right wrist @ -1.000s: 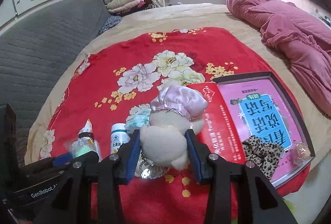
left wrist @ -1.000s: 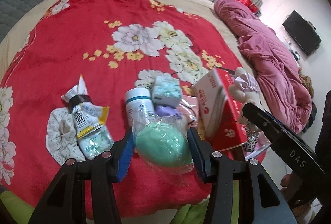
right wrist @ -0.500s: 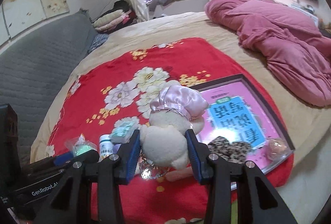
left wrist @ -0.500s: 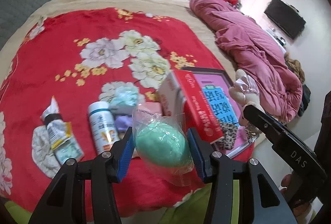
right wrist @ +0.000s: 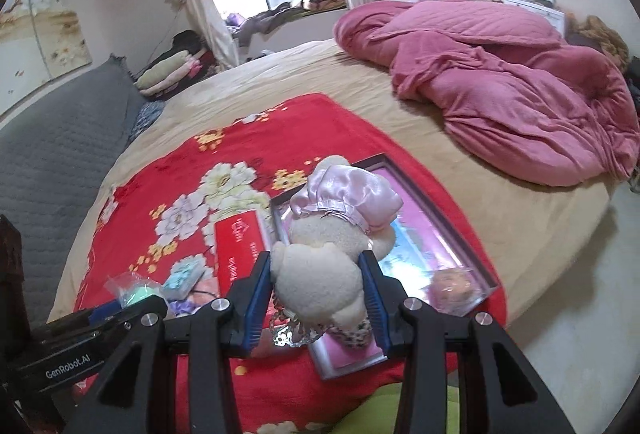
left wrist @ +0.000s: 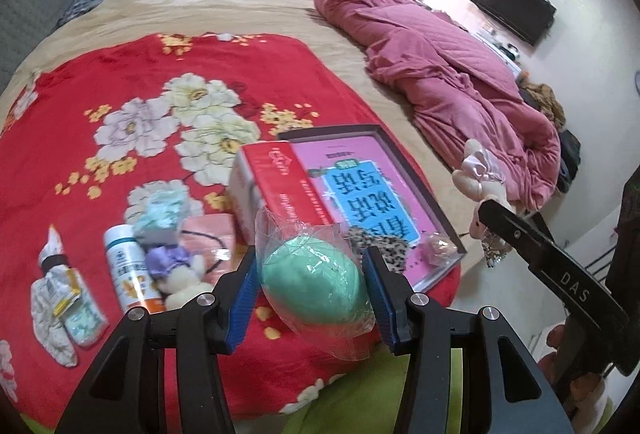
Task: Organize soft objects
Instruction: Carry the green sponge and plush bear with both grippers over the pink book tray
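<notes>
Above the bed, left gripper (left wrist: pixel 311 292) jaws clamp the bagged green sponge (left wrist: pixel 316 280); right gripper (right wrist: pixel 318 292) jaws clamp the plush bear (right wrist: pixel 320 266), the open gift box (right wrist: pixel 472 258) lying just ahead beneath.

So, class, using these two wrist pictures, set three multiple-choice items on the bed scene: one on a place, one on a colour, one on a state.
1. Where does the leopard-print cloth lie?
A. In the open pink box
B. On the pink quilt
C. On the floor

2. What colour is the egg-shaped sponge in the left tongs?
A. Yellow
B. Green
C. Black

3. What state is the plush bear in?
A. Lying loose on the red blanket
B. Tucked under the quilt
C. Clamped in the right tongs

Answers:
1 A: the cloth sits inside the pink box, near its front corner.
2 B: the sponge shows mint green through its clear wrapper.
3 C: both blue pads of the right tongs press the bear's sides, and it hangs above the red blanket.
</notes>
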Tool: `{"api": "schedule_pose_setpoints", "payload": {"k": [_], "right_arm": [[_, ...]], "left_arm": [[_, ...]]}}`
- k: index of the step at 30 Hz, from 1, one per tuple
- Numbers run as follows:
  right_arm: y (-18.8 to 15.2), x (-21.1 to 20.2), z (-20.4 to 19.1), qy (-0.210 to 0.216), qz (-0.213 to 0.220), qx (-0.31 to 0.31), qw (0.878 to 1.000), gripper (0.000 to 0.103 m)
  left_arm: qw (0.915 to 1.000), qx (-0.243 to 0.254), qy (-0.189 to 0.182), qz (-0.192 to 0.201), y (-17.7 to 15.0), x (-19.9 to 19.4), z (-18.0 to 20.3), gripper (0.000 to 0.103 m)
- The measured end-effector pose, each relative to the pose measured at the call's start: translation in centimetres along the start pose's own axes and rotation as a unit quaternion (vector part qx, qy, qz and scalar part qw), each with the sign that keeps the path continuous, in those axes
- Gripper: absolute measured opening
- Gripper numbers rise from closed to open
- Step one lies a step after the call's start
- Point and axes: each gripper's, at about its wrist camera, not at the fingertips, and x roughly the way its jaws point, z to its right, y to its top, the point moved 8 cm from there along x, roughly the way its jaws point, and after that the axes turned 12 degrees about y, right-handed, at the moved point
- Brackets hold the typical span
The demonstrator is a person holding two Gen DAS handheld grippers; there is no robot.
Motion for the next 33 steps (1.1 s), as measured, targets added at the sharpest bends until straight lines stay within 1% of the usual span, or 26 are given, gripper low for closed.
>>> {"api": "schedule_pose_setpoints", "payload": {"k": [7, 13, 17, 27, 33], "right_arm": [[0.3, -0.9, 2.2, -0.008, 0.002, 0.003, 1.000, 0.043], [0.4, -1.2, 3.2, -0.014, -0.001, -0.001, 1.000, 0.043], [0.4, -1.3, 4.3, -0.018, -0.002, 0.000, 1.000, 0.043], [-0.2, 0.1, 6.5, -0.012, -0.016, 0.013, 1.000, 0.043], [-0.7, 1.4, 7.6, 0.002, -0.028, 0.032, 0.999, 0.043]], "left_arm": [[0.9996, 0.028, -0.010, -0.002, 0.4, 0.8, 3.4, 0.052], [0.9991, 0.034, -0.023, -0.010, 0.7, 2.4, 5.6, 0.052], [0.9986, 0.044, -0.025, -0.013, 0.7, 3.4, 6.9, 0.053], [0.9953, 0.083, -0.025, -0.042, -0.6, 7.0, 9.8, 0.053], [0.9918, 0.108, -0.021, -0.064, -1.7, 9.6, 11.5, 0.053]]}}
